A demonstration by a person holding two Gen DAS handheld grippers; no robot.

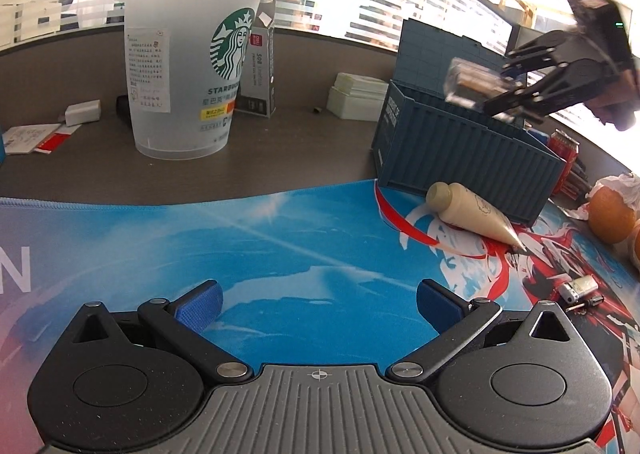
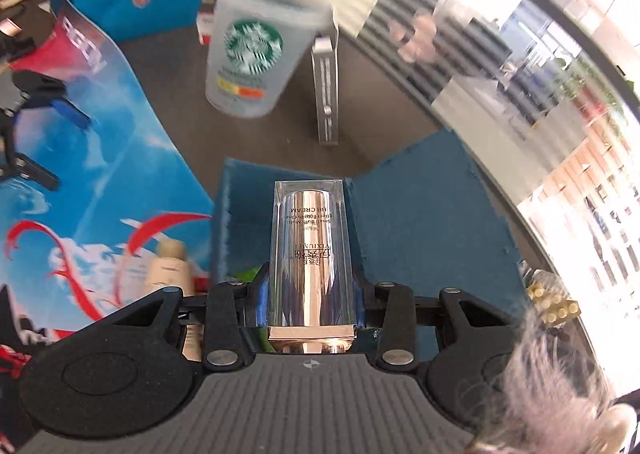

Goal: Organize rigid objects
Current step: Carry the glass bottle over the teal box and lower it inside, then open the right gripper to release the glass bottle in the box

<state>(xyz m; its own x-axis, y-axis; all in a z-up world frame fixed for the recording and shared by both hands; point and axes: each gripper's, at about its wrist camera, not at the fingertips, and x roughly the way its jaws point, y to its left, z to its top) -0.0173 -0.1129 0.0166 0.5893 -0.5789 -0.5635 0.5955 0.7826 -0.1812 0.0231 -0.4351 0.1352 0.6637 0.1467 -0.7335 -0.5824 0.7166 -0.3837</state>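
Clear bottle (image 2: pixel 311 254) with rose-gold core, long axis pointing away, clamped in right claw (image 2: pixel 310 294) above blue box (image 2: pixel 420 221); left claw (image 1: pixel 318 304) apart, empty.

Left gripper (image 1: pixel 318 306): jaws stand wide apart, blue pads facing each other with nothing between them; it points forward and somewhat downward, low over the blue desk mat (image 1: pixel 160 246).

Right gripper (image 2: pixel 310 294): jaws closed in on a clear BB cream bottle (image 2: pixel 310 250), pads pressing both of its sides near the rose-gold cap end, the bottle projecting forward along the fingers. In the left wrist view this gripper (image 1: pixel 486 87) hangs raised above the blue container box (image 1: pixel 460 149), angled downward, the bottle (image 1: pixel 468 81) at its tips.
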